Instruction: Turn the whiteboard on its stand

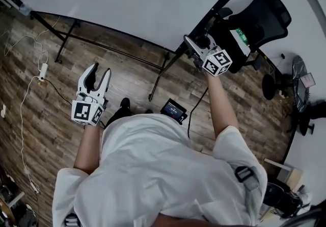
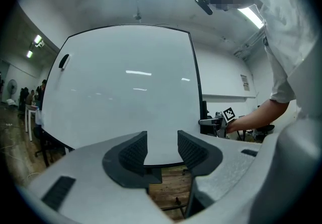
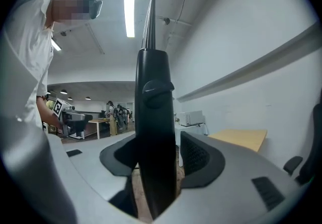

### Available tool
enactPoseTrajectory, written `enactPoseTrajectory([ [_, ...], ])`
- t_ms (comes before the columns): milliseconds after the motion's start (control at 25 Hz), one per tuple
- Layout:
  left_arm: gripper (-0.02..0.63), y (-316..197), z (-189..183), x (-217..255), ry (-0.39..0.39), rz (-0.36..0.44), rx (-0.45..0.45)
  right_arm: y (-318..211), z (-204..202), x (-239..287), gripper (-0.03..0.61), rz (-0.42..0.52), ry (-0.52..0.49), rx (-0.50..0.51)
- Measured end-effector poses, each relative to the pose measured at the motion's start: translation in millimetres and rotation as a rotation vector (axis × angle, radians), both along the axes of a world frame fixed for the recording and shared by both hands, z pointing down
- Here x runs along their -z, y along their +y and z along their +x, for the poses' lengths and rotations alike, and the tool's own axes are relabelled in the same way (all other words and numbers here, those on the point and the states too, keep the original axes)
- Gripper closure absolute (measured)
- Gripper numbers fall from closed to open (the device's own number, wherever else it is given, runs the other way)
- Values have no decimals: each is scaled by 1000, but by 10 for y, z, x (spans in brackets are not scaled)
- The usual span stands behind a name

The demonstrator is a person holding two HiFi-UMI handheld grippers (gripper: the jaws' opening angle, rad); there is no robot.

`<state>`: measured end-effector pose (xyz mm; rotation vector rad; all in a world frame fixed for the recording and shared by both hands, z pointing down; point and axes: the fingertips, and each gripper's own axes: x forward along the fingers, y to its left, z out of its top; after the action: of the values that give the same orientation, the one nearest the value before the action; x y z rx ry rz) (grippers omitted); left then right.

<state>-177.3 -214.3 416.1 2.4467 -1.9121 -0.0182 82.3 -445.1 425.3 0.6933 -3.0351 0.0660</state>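
Note:
The whiteboard (image 1: 127, 1) is a large white panel in a black frame, filling the top of the head view; its stand's black legs (image 1: 66, 40) rest on the wood floor. My right gripper (image 1: 192, 43) is at the board's right end. In the right gripper view the black frame post (image 3: 153, 97) stands upright between the jaws of my right gripper (image 3: 158, 142), and a thin gap shows beside the right pad (image 3: 193, 155). My left gripper (image 1: 99, 71) hangs open over the floor, well short of the board. It faces the whiteboard (image 2: 126, 92) with nothing between its pads (image 2: 133, 152).
A black office chair (image 1: 260, 22) stands just behind the board's right end, close to a white wall. A power strip (image 1: 43, 71) with cables lies on the floor at the left. A small black device (image 1: 173, 109) sits on the floor by the person's feet.

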Motion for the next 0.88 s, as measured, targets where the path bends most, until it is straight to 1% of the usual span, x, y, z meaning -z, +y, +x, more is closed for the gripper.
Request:
enactPoseTrajectory([
  [80, 426, 20, 10, -22, 4, -4, -1, 52, -15, -4, 390, -1, -3, 22],
  [120, 426, 23, 13, -28, 6, -6, 0, 68, -17, -4, 396, 1, -1, 28],
  [240, 426, -12, 30, -19, 11, -8, -2, 48, -31, -1, 400, 14, 19, 36],
  [360, 426, -77, 96, -80, 29, -16, -32, 11, -67, -3, 407, 31, 33, 36],
  [480, 426, -173, 236, -132, 39, -32, -73, 8, -32, -14, 407, 32, 30, 42],
  [680, 426, -308, 499, -95, 31, -28, -142, 16, -7, -12, 407, 27, 46, 56],
  [880, 426, -440, 747, -128, 44, -38, -200, 2, 41, 1, 407, 23, 62, 65],
])
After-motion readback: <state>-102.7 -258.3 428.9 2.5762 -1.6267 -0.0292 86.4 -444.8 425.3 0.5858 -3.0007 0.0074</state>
